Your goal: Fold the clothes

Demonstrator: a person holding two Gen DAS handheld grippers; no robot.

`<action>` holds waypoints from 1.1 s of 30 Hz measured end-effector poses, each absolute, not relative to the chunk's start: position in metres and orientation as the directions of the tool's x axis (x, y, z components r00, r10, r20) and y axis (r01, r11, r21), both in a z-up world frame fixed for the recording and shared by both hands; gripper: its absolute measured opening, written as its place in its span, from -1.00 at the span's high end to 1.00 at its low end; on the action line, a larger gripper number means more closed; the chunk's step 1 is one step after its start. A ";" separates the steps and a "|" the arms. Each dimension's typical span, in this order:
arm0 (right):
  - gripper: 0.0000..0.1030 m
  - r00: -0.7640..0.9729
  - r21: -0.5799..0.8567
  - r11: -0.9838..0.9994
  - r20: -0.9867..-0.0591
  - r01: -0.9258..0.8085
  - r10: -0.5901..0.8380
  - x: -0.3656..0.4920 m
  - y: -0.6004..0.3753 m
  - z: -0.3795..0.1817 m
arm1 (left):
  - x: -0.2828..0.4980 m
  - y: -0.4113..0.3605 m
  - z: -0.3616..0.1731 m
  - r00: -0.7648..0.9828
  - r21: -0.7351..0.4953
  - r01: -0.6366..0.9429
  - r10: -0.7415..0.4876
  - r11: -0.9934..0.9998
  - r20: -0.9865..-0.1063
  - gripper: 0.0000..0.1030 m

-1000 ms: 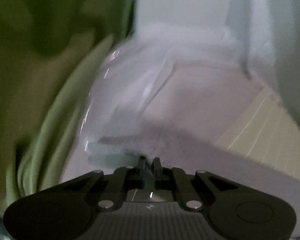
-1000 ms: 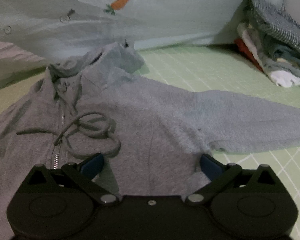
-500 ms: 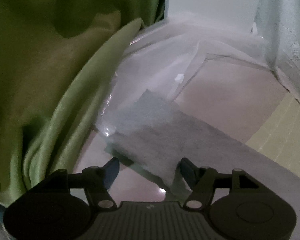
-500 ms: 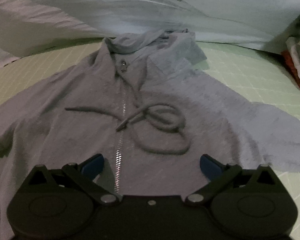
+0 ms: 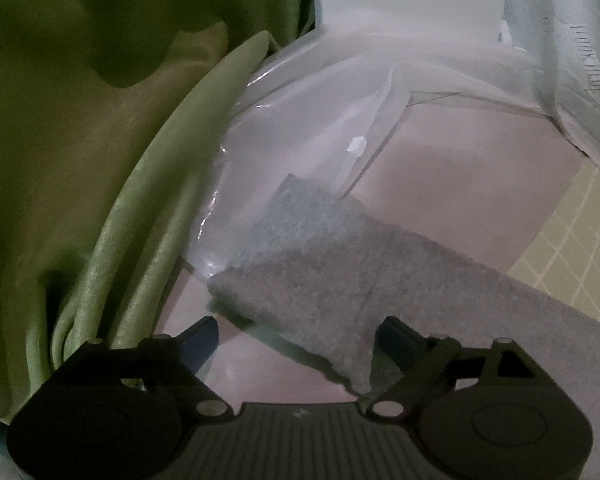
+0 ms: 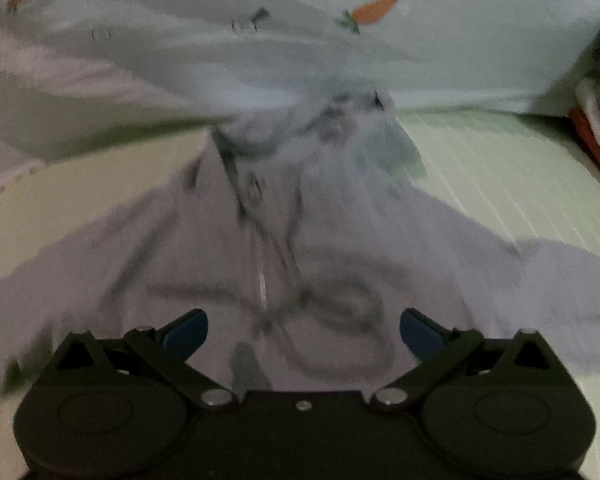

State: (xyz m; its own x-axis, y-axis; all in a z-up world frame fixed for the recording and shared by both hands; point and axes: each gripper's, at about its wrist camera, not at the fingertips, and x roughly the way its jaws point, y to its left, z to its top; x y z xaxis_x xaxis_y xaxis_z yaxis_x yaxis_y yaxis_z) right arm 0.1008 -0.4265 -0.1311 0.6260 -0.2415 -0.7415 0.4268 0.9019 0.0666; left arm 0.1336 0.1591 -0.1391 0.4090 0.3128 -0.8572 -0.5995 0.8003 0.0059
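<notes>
A grey zip hoodie (image 6: 284, 248) lies spread flat, front up, on a green grid mat (image 6: 496, 168), its hood towards the far bedding and its drawstring looped over the chest. The right wrist view is blurred. My right gripper (image 6: 304, 328) hovers open just above the hoodie's chest, nothing between its blue pads. In the left wrist view one grey sleeve (image 5: 340, 264) stretches out flat, its cuff end resting on clear plastic. My left gripper (image 5: 300, 340) is open just short of the cuff, holding nothing.
Green curtain fabric (image 5: 100, 160) hangs at the left. A clear plastic sheet (image 5: 300, 128) covers the pale surface under the cuff. Pale blue bedding with carrot prints (image 6: 340, 40) lies behind the hoodie. A stack of folded clothes (image 6: 596, 128) stands at the far right.
My left gripper was shut on the sleeve cuff a second ago; it has opened and the sleeve lies flat. The right gripper has swung left over the hoodie's chest, still open.
</notes>
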 end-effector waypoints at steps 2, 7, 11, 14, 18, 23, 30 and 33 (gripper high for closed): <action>-0.99 0.650 0.092 0.904 -0.725 0.418 -0.226 0.115 -0.429 -0.124 | 0.133 0.159 -0.139 0.403 0.007 -0.605 0.315 0.796 -0.859 -0.81; -0.66 0.662 0.053 0.956 -0.733 0.290 -0.160 0.177 -0.414 -0.124 | 0.132 0.161 -0.141 0.389 0.011 -0.628 0.326 0.778 -0.862 -0.94; 0.28 0.609 0.045 0.969 -0.784 0.245 -0.117 0.218 -0.409 -0.142 | 0.132 0.161 -0.141 0.387 0.013 -0.636 0.334 0.772 -0.860 -1.00; 0.65 0.596 0.026 0.964 -0.790 0.264 -0.142 0.231 -0.407 -0.148 | 0.134 0.162 -0.142 0.389 0.013 -0.635 0.335 0.772 -0.858 -1.00; 0.74 0.598 0.023 0.960 -0.787 0.277 -0.154 0.247 -0.410 -0.149 | 0.137 0.162 -0.144 0.394 0.013 -0.631 0.335 0.776 -0.856 -1.00; 0.63 0.597 0.029 0.968 -0.792 0.248 -0.129 0.249 -0.415 -0.145 | 0.138 0.162 -0.144 0.390 0.012 -0.634 0.334 0.773 -0.858 -1.00; -0.55 0.748 0.076 0.953 -0.639 0.293 -0.179 0.172 -0.444 -0.093 | 0.141 0.165 -0.138 0.366 -0.001 -0.643 0.305 0.766 -0.879 -1.00; -0.55 0.725 0.035 0.923 -0.631 0.383 -0.277 0.144 -0.474 -0.091 | 0.143 0.167 -0.135 0.355 -0.008 -0.646 0.291 0.763 -0.888 -1.00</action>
State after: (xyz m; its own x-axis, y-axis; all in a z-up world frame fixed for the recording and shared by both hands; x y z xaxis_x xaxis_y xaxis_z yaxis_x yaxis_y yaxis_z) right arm 0.1445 -0.4737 -0.0907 0.7250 -0.2766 -0.6307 0.3830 0.9231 0.0353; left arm 0.1427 0.1669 -0.1346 0.3551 0.2914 -0.8883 -0.6459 0.7634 -0.0078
